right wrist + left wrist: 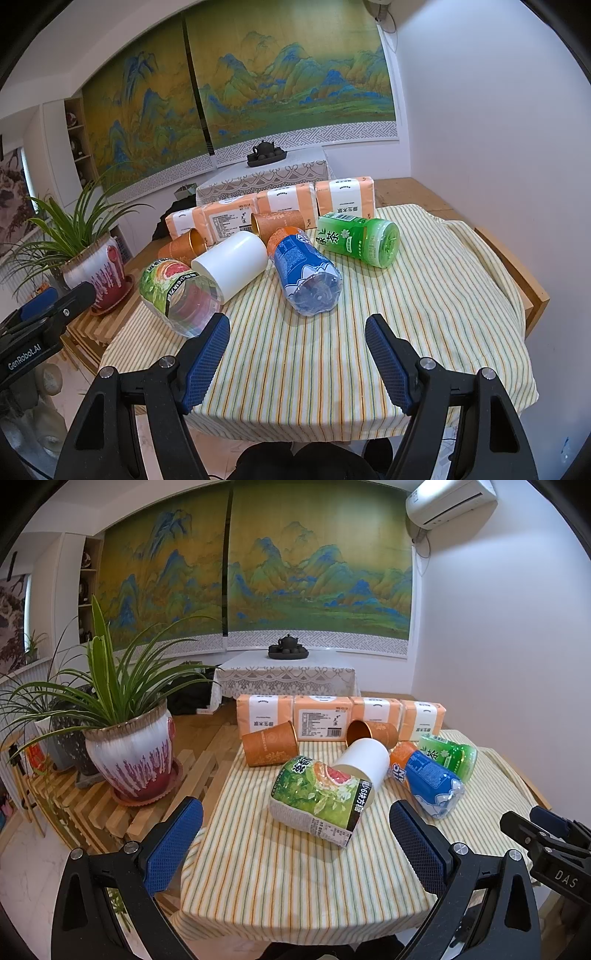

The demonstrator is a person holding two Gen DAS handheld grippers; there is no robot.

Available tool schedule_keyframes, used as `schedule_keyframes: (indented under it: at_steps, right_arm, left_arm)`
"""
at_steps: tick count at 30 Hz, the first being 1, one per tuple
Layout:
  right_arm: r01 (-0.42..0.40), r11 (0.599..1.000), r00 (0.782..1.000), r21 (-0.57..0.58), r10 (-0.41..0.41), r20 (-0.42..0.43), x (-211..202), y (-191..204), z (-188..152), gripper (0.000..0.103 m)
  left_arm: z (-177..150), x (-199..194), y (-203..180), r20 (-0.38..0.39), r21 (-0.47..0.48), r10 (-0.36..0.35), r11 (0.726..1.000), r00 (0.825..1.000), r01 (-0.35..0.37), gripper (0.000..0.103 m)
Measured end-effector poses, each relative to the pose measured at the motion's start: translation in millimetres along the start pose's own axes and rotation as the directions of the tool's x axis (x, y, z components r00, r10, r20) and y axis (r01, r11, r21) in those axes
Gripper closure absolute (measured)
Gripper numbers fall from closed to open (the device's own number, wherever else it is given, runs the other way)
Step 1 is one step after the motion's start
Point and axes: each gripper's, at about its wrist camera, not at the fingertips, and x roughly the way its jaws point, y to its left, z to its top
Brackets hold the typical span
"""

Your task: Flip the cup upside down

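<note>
A white paper cup [364,766] [232,267] lies on its side in the middle of the striped tablecloth [295,878] [424,295]. Two orange cups also lie on their sides near the back, one on the left [269,744] [181,245], the other [371,733] [280,223] with its gold mouth showing. My left gripper [295,834] hovers open over the near table edge, nothing between its fingers. My right gripper [297,350] is open too, short of the bottles. Each gripper's side shows in the other's view.
Three plastic bottles lie among the cups: a grapefruit-label one [317,801] [177,295], a blue one [428,779] [303,269] and a green one [448,757] [358,236]. Orange tissue packs [332,716] [273,206] line the back. A potted plant [129,746] stands left.
</note>
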Motion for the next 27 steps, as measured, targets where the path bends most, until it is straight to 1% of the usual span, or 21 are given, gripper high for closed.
schedule_keyframes:
  at_steps: [8,25,26,27]
  right_arm:
    - [0.002,1.0,1.0,-0.001,-0.002,0.0,0,0,0,0.031]
    - [0.006,1.0,1.0,0.003,-0.006,-0.017,9,-5,-1,0.03]
    - [0.007,1.0,1.0,0.002,-0.007,-0.017,10,-4,-1,0.029]
    - [0.007,1.0,1.0,0.001,-0.007,-0.017,10,-5,-1,0.025]
  left_arm:
    - [0,2,1,-0.003,0.0,0.001,1.0,1.0,-0.001,0.001]
    - [-4,16,-1,-0.037,-0.005,-0.001,1.0,0.999,0.001,0.001]
    - [-4,17,0,-0.041,-0.006,-0.002,1.0,0.999,0.002,0.001]
    - [-4,17,0,-0.041,-0.007,-0.002,1.0,0.999,0.001,0.001]
